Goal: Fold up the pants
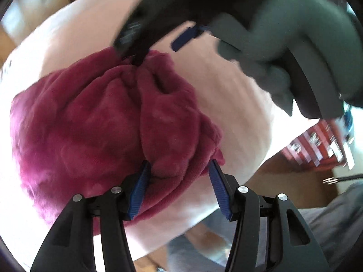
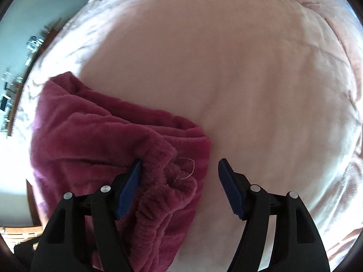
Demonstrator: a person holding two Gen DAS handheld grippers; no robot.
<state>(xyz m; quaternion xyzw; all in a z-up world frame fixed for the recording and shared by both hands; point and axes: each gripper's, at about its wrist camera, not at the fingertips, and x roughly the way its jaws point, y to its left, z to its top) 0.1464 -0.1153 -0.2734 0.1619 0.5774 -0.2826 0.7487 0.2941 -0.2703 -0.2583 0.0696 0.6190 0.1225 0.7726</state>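
Observation:
Dark pink fleece pants [image 1: 90,124] lie bunched and folded on a pale pink bedspread [image 1: 226,79]. My left gripper [image 1: 179,167] is open, its blue fingers either side of a fold at the pants' near edge. In the left wrist view the right gripper [image 1: 145,45] reaches in from the top, held by a grey-gloved hand [image 1: 283,45], its tips at the pants' far edge. In the right wrist view my right gripper [image 2: 180,165] is open over the pants' [image 2: 102,147] elastic waistband corner [image 2: 179,181]; the left finger touches the fleece.
The bedspread [image 2: 238,79] fills most of the right wrist view. A wooden floor [image 1: 283,181] and a red patterned box [image 1: 317,145] lie beyond the bed's edge. A shelf with small items [image 2: 13,86] stands by the wall at the left.

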